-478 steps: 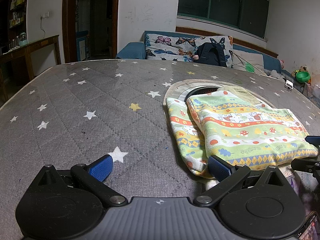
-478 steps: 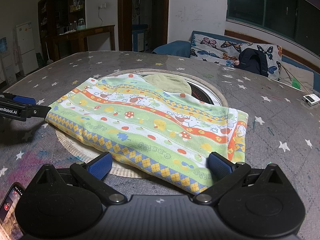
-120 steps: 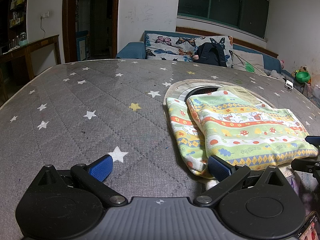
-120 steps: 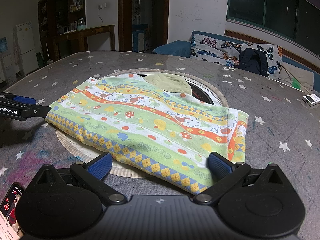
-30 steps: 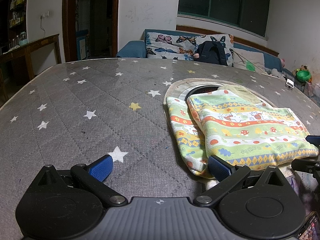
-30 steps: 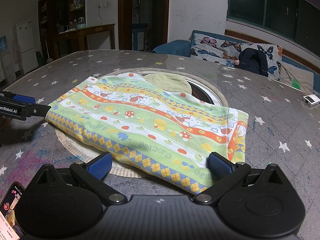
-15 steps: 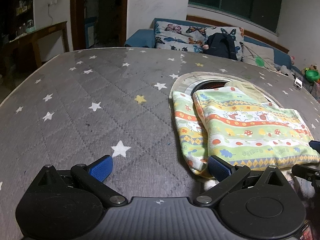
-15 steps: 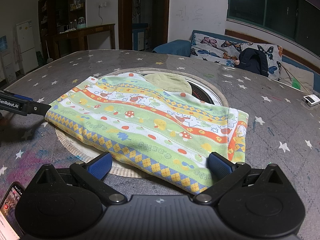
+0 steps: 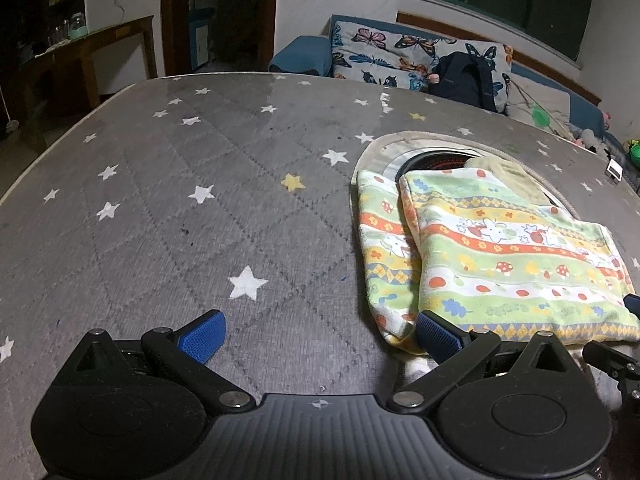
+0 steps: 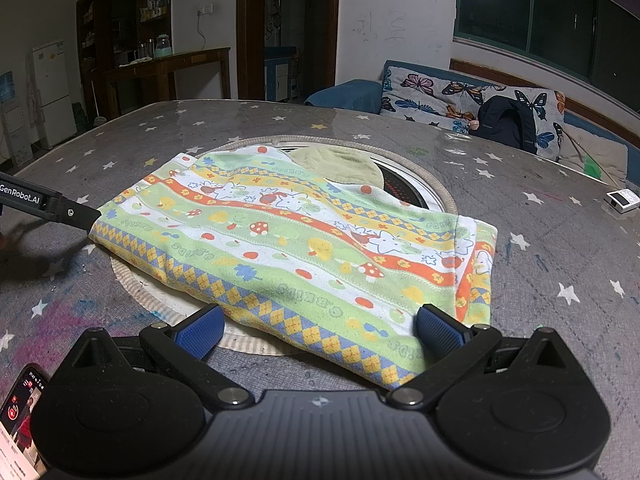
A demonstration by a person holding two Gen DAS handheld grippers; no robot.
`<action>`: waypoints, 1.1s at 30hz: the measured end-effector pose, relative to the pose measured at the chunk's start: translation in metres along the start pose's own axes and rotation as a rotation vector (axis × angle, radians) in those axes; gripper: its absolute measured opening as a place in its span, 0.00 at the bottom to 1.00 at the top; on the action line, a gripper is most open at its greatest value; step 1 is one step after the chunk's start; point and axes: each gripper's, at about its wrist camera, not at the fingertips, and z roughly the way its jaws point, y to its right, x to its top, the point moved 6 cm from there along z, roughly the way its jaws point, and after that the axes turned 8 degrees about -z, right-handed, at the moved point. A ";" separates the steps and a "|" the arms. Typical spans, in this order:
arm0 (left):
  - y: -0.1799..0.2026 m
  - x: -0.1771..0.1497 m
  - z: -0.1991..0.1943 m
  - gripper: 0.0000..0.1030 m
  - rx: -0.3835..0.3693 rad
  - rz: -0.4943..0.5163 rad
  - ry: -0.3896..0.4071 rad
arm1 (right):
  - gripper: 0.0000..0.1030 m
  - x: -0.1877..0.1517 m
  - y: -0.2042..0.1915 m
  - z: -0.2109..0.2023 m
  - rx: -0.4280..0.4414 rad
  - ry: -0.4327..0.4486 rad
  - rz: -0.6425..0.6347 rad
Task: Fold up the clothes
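Note:
A folded, colourful patterned cloth lies flat on the grey star-print table, over a round hole with a beige rim. It also shows in the left wrist view, at the right. My left gripper is open and empty, low over the table just left of the cloth's near corner; its finger shows at the cloth's left corner in the right wrist view. My right gripper is open and empty, its blue pads at the cloth's near edge.
A pale green cloth pokes out of the hole behind the folded one. A phone lies at the near left. A small white device sits at the table's far right. A sofa with a dark backpack stands behind.
The left gripper has lifted and tilted slightly, so its view looks down more on the table. The cloth and the right gripper have not moved.

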 end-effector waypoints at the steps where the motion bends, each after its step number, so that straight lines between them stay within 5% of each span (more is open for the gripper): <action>1: 0.000 0.000 0.000 1.00 0.003 0.000 -0.002 | 1.00 0.000 0.000 0.000 0.000 0.000 0.000; 33: 0.001 0.009 0.000 1.00 0.019 0.003 0.007 | 1.00 0.007 0.001 -0.005 0.017 -0.018 0.014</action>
